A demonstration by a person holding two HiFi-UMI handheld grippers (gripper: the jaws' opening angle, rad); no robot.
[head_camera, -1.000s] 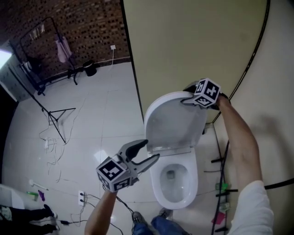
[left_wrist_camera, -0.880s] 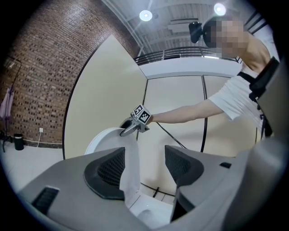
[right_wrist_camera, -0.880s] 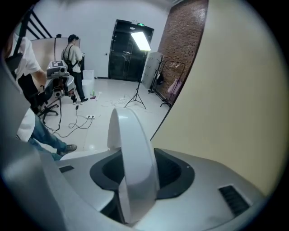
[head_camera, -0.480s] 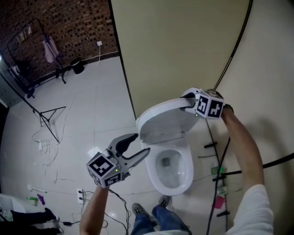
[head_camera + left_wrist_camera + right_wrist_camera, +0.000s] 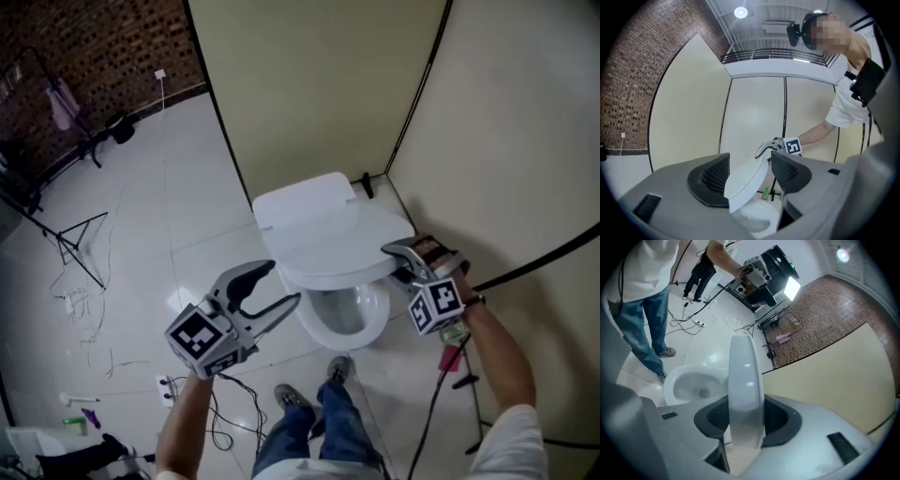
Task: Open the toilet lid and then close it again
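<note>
The white toilet lid (image 5: pixel 330 242) hangs tilted, partway down over the open bowl (image 5: pixel 354 314). My right gripper (image 5: pixel 395 256) is shut on the lid's right front rim; its jaws have just been closing with that rim between them. In the right gripper view the lid (image 5: pixel 745 385) stands edge-on between the pads of the right gripper (image 5: pixel 744 427). My left gripper (image 5: pixel 281 284) hovers open, left of the bowl, touching nothing. From the left gripper view the lid (image 5: pixel 746 180) shows beyond the left gripper (image 5: pixel 750 172), with the right gripper (image 5: pixel 765 149) on its top edge.
The cistern (image 5: pixel 302 199) backs onto beige partition walls (image 5: pixel 309 84). A green bottle (image 5: pixel 766 192) stands on the floor beside the toilet. A power strip and cables (image 5: pixel 165 384) lie at the left. My shoes (image 5: pixel 339 367) are just before the bowl.
The lid has swung down from upright to a low tilt over the bowl, my right gripper coming down and toward me with its rim. The left gripper drifted slightly, still open.
</note>
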